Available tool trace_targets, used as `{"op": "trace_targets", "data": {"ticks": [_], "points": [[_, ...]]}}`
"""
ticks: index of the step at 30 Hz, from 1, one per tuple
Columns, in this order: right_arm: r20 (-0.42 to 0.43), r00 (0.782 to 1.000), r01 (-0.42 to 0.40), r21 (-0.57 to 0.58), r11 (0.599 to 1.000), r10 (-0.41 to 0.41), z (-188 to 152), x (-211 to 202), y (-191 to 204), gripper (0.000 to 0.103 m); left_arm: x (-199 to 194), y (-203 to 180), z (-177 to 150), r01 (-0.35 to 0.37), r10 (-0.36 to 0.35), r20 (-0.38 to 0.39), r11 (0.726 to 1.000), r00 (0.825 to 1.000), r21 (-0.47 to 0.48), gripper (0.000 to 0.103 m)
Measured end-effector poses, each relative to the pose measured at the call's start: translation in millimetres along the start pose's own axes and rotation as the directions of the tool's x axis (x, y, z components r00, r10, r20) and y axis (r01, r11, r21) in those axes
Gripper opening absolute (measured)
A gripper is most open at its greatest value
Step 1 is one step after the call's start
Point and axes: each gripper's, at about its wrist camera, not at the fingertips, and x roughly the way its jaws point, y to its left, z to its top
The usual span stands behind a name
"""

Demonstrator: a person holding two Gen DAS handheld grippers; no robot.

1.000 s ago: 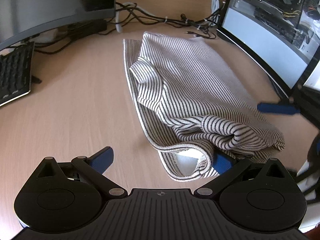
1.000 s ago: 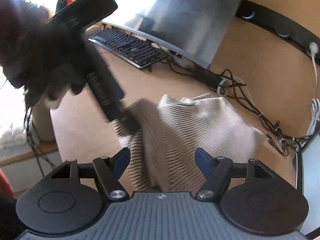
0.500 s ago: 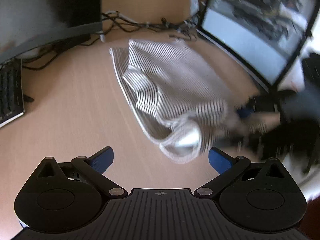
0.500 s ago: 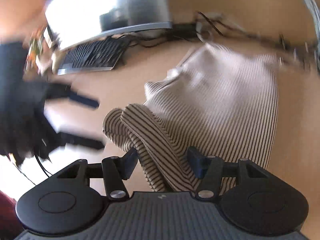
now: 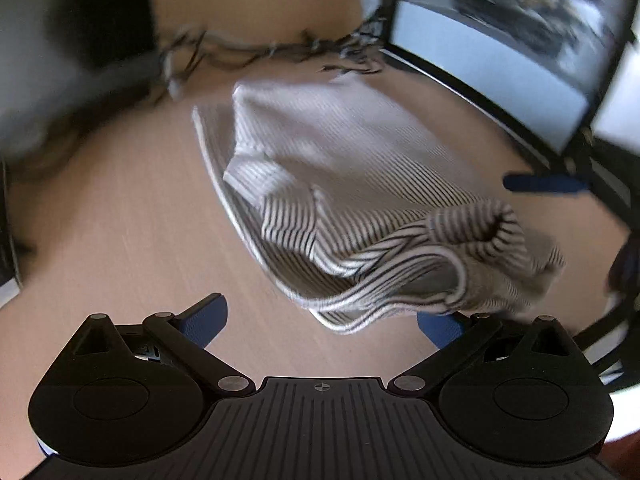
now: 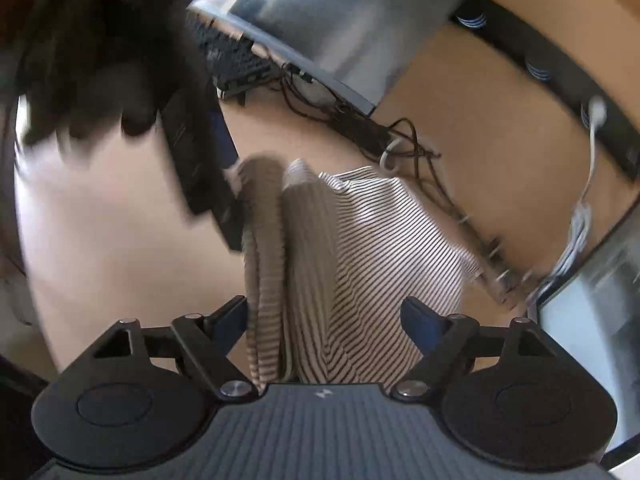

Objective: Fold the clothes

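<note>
A black-and-white striped garment (image 5: pixel 360 184) lies partly folded on the wooden desk (image 5: pixel 120 232), its near end bunched in a roll. My left gripper (image 5: pixel 320 320) is open, with the garment's near hem over its right finger. My right gripper (image 6: pixel 324 316) is open, and the rolled fold of the garment (image 6: pixel 304 264) lies between its fingers without being pinched. The left gripper also shows in the right wrist view (image 6: pixel 208 168), touching the far end of the roll. A blue finger of the right gripper (image 5: pixel 544 184) shows in the left wrist view beside the garment.
A monitor (image 5: pixel 500 48) stands at the right and another monitor (image 6: pixel 340 20) at the far side. Tangled cables (image 5: pixel 280 48) run along the desk's back edge. A keyboard (image 6: pixel 232 56) lies beyond the garment.
Both grippers have swung around quickly, with motion blur. The garment's near end has bunched up into a thicker roll. The right gripper's fingers have spread wider around the fold.
</note>
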Motion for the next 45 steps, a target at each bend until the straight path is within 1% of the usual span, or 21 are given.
{"op": "trace_targets", "data": {"ticks": [3,4,5,6,7,8,10,14,16,18,21,23,25,28,29,31,33,37,39,41,45], "points": [[-0.007,1.000,0.029,-0.034,0.999,-0.029,-1,15,6,0.082,2,11,0,0.060,-0.062,-0.011,0.990,0.998,-0.127,0.103],[-0.009,0.999,0.036,-0.043,0.998,-0.037,0,19,5,0.073,3,12,0,0.069,-0.072,-0.011,0.986,0.997,-0.149,0.103],[-0.023,0.999,0.028,-0.049,0.998,-0.029,3,22,0,0.058,3,11,-1,0.065,-0.067,-0.011,0.987,0.998,-0.146,0.103],[-0.036,0.999,0.018,-0.054,0.998,-0.020,6,24,-6,0.054,2,8,-1,0.059,-0.060,-0.007,0.991,0.998,-0.123,0.103],[-0.043,0.999,0.005,-0.052,0.999,-0.007,9,23,-12,0.037,-1,6,-1,0.064,-0.064,-0.002,0.993,0.998,-0.097,0.103],[-0.049,0.999,0.001,-0.059,0.998,-0.004,12,19,-18,0.029,-8,3,-3,0.081,-0.080,0.007,0.994,0.997,-0.078,0.103],[-0.060,0.998,0.004,-0.076,0.997,-0.009,15,10,-30,0.027,-24,7,-1,0.122,-0.119,0.042,0.989,0.992,-0.081,0.103],[-0.109,0.993,-0.061,-0.106,0.993,0.049,16,-6,-34,0.025,-54,27,7,0.135,-0.116,0.137,0.980,0.984,-0.144,0.103],[-0.145,0.985,-0.113,-0.146,0.983,0.092,14,-21,-27,0.024,-57,27,16,0.144,-0.122,0.174,0.982,0.977,-0.121,0.103],[-0.185,0.973,-0.168,-0.174,0.970,0.135,14,-35,-20,0.024,-46,19,25,0.179,-0.165,0.179,0.982,0.970,-0.065,0.093],[-0.249,0.950,-0.243,-0.213,0.946,0.187,19,-64,-17,0.024,-17,-5,24,0.166,-0.176,0.104,0.981,0.979,0.105,0.069],[-0.293,0.931,-0.291,-0.243,0.925,0.216,26,-84,-23,0.024,2,-17,12,0.164,-0.174,0.030,0.964,0.984,0.209,0.065],[-0.336,0.910,-0.345,-0.282,0.895,0.244,37,-104,-29,0.024,12,-28,-3,0.217,-0.219,-0.026,0.933,0.975,0.286,0.069],[-0.386,0.877,-0.424,-0.341,0.839,0.286,54,-124,-36,0.024,0,-37,-13,0.285,-0.303,-0.002,0.895,0.953,0.343,0.071],[-0.394,0.868,-0.448,-0.362,0.817,0.301,61,-125,-38,0.024,-4,-37,-13,0.299,-0.324,0.017,0.891,0.946,0.341,0.073],[-0.407,0.852,-0.492,-0.405,0.770,0.330,72,-126,-38,0.024,-6,-24,-5,0.309,-0.340,0.087,0.915,0.936,0.259,0.075],[-0.423,0.836,-0.530,-0.452,0.717,0.351,81,-119,-39,0.024,1,-13,1,0.306,-0.328,0.109,0.934,0.938,0.184,0.066],[-0.448,0.813,-0.574,-0.514,0.637,0.371,92,-79,-47,0.025,18,-21,-2,0.343,-0.357,0.024,0.912,0.934,0.226,0.054],[-0.453,0.809,-0.582,-0.523,0.623,0.375,92,-42,-53,0.027,18,-24,-10,0.355,-0.368,0.017,0.905,0.929,0.235,0.053],[-0.462,0.802,-0.589,-0.510,0.626,0.378,89,-6,-57,0.031,10,-9,-13,0.354,-0.364,0.048,0.923,0.930,0.150,0.046],[-0.459,0.805,-0.579,-0.468,0.668,0.376,71,45,-61,0.042,-15,20,-26,0.340,-0.336,0.117,0.940,0.935,-0.023,0.061]]}}
